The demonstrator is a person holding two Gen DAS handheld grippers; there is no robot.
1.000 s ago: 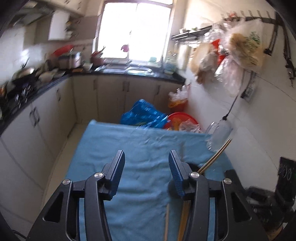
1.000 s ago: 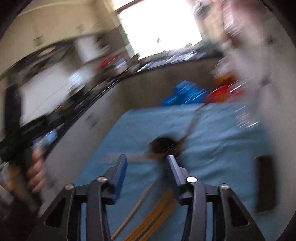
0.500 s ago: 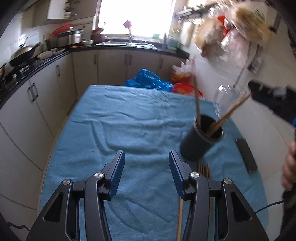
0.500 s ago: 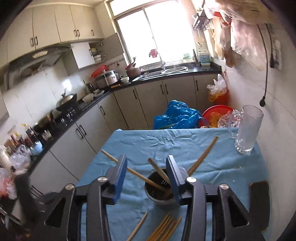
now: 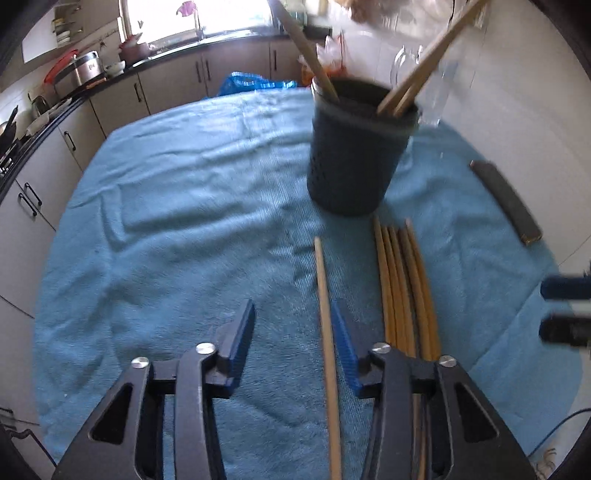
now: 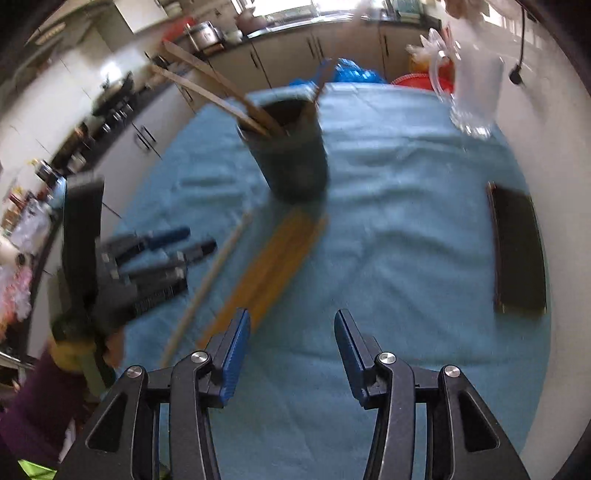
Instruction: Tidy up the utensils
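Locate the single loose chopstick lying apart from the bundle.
Left wrist view: the single chopstick lies on the blue towel, just inside the left gripper's right finger, left of the chopstick bundle, in front of the dark holder.

A home kitchen: cream cabinets (image 5: 122, 99), dark countertop (image 5: 207, 44), rice cooker (image 5: 85, 70), window sink.

Daylight glares through the window (image 5: 207, 18); motion blur throughout, fisheye edges dark

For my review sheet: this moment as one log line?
left hand-held gripper: closing around single chopstick, ungripped | right hand-held gripper: open | holder: upright
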